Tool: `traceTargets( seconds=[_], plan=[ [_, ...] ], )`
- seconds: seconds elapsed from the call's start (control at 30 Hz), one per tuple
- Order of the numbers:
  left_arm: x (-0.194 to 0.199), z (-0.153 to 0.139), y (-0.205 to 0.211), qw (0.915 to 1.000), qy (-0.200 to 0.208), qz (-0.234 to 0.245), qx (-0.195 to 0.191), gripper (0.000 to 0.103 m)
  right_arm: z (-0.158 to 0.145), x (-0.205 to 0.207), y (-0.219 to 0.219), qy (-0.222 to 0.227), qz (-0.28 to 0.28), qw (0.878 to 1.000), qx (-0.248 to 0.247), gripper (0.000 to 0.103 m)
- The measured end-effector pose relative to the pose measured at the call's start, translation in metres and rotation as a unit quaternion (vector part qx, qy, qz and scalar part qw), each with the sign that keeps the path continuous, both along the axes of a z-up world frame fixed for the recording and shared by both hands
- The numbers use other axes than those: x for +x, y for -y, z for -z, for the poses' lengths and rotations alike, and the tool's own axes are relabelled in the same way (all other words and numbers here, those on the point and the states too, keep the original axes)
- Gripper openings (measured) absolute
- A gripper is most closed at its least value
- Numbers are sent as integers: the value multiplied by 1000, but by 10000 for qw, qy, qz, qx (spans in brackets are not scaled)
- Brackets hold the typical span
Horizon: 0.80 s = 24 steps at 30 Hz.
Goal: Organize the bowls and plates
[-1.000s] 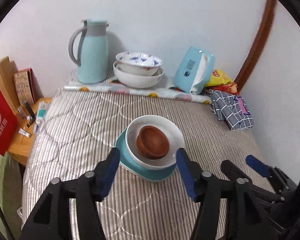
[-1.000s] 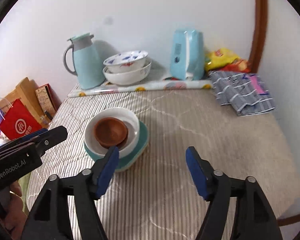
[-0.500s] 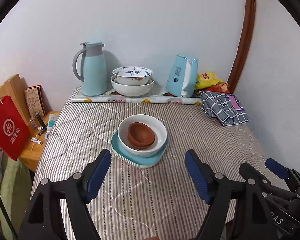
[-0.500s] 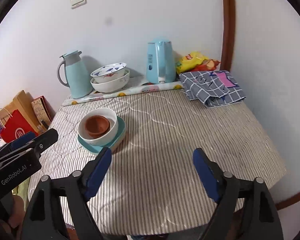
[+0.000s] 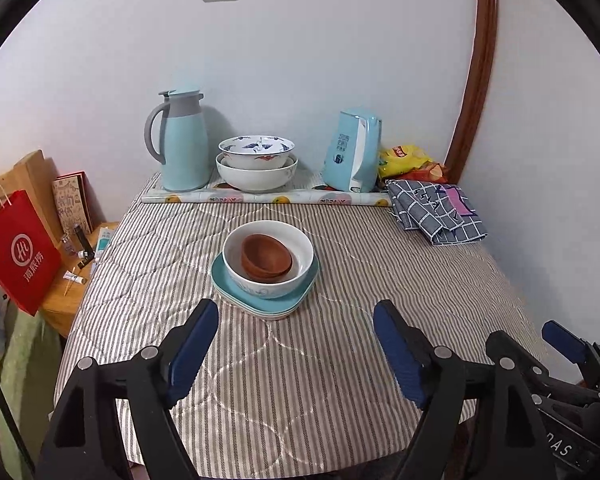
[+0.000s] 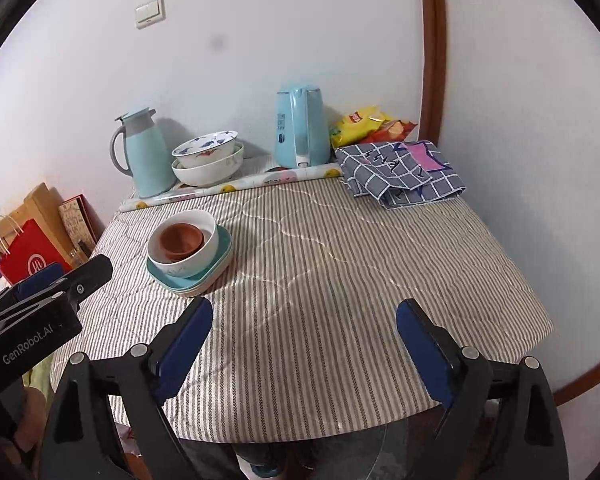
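- Both tools have pulled back from the stack since a second ago: then the left hand-held gripper (image 5: 296,330) had its blue pads on either side of the plates and bowl, and now the whole worktop (image 5: 340,360) shows beyond its tips.
- The left hand-held gripper's jaws are opening, with only striped cloth between them; nothing is held.
- The right hand-held gripper (image 6: 304,330) is likewise clear of the dishes, its jaws opening over bare cloth, nothing in them.
- The stack stands alone near the middle of the worktop: brown wooden bowls (image 5: 266,256) nested in a white bowl (image 5: 268,258), which sits on the teal plates (image 5: 296,300).
- The wooden bowls sit slightly tilted in the white bowl, towards its left side.
- At the back, against the wall, a patterned bowl (image 5: 256,152) sits in a larger white bowl (image 5: 256,174), between the thermos jug (image 5: 182,142) and the blue kettle (image 5: 354,156); neither tool is near them.
- My reading: the central stack is finished and has been let go, plates below and bowls above.
- Whether the back pair is to join it, or the task is over, I cannot tell.
- Any further reach would have to travel past the finished stack without knocking it.
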State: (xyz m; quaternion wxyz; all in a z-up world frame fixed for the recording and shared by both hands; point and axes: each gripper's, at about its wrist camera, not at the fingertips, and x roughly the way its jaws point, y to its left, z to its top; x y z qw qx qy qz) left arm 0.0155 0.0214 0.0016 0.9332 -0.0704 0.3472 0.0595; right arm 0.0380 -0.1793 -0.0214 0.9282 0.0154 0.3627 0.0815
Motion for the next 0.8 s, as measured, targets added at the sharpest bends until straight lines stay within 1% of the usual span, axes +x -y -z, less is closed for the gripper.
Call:
traceTargets(
  seconds=[0.2, 0.8],
  plan=[
    [0, 0, 1, 10000, -23, -46, 18, 79, -2, -5, 2, 75, 27, 10000, 29, 92],
    [-3, 2, 2, 9999, -60, -54, 69, 79, -3, -9, 1, 112, 56, 9999, 33, 92]
  ],
)
